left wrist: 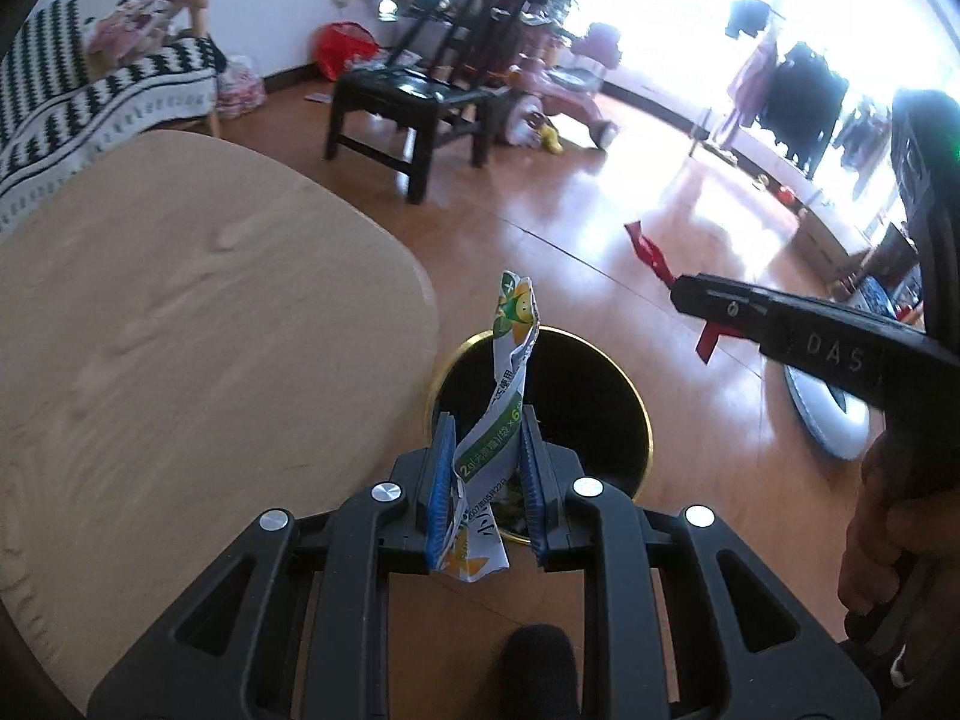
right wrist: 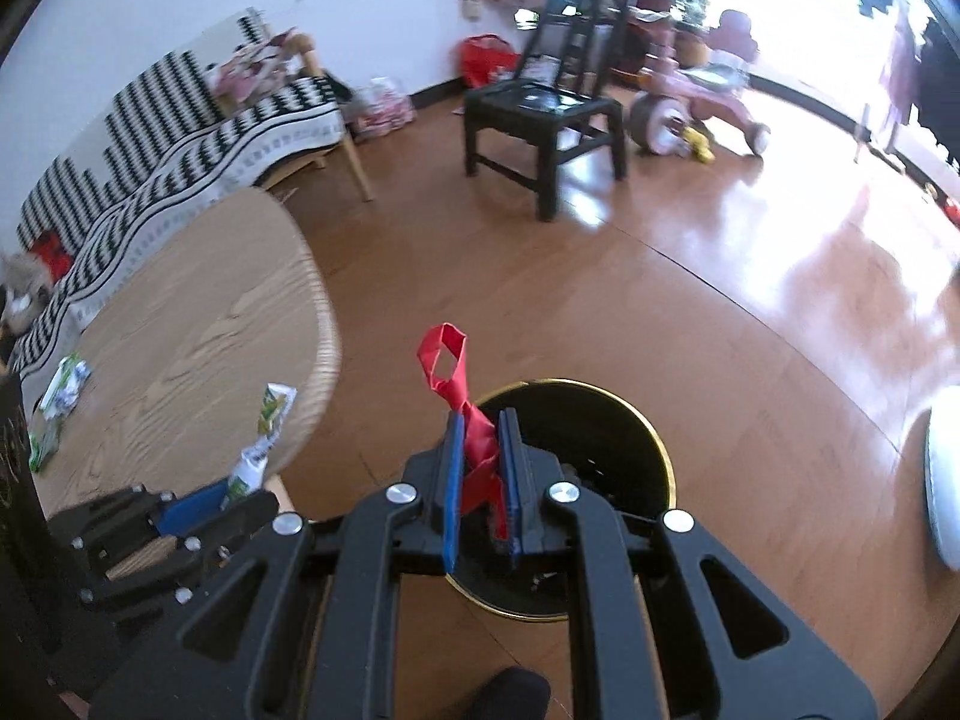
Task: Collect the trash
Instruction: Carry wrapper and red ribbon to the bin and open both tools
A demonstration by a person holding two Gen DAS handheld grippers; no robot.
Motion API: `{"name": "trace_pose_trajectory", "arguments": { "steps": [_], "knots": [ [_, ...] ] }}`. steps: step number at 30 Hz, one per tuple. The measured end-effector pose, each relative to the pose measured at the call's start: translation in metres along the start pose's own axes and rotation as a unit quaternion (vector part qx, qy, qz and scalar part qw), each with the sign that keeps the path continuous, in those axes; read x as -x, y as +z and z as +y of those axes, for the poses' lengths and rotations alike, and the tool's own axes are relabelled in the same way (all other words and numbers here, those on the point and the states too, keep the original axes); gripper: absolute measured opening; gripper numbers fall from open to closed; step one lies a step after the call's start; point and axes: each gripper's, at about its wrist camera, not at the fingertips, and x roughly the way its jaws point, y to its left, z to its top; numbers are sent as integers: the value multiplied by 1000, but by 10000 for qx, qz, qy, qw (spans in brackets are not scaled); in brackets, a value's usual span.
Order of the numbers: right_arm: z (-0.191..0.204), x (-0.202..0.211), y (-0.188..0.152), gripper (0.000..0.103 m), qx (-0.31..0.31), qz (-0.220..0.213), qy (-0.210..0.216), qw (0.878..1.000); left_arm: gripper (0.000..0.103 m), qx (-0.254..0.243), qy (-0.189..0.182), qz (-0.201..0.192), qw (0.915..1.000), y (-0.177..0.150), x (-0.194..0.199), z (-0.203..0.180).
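My left gripper (left wrist: 485,420) is shut on a crumpled white-and-green packet (left wrist: 501,396) that sticks up between its blue pads, right over the black bin with a gold rim (left wrist: 636,414) on the floor. My right gripper (right wrist: 480,417) is shut on a knotted red strip (right wrist: 459,387), held above the near-left part of the same bin (right wrist: 630,420). In the left wrist view the right gripper (left wrist: 675,294) comes in from the right with the red strip (left wrist: 648,252) trailing from it. The right wrist view shows the left gripper (right wrist: 240,489) at lower left with its packet (right wrist: 267,429).
A round wooden table (left wrist: 180,312) stands left of the bin, with more green-and-white wrappers (right wrist: 63,390) on its far side. A black chair (left wrist: 414,102), a pink tricycle (right wrist: 696,96) and a striped sofa (right wrist: 180,120) stand farther back. A white round object (right wrist: 942,480) lies on the floor at right.
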Motion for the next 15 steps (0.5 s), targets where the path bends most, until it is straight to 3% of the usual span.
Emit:
{"name": "trace_pose_trajectory", "arguments": {
  "steps": [6, 15],
  "knots": [
    [-28, -2, -4, 13, -306, 111, -37, 9995, 20, -91, -102, 195, 9997, 0, -25, -15],
    [-33, -5, 0, 13, -381, 144, -36, 9992, 20, -115, -189, 282, 9994, 7, -45, -24]
  ]
}}
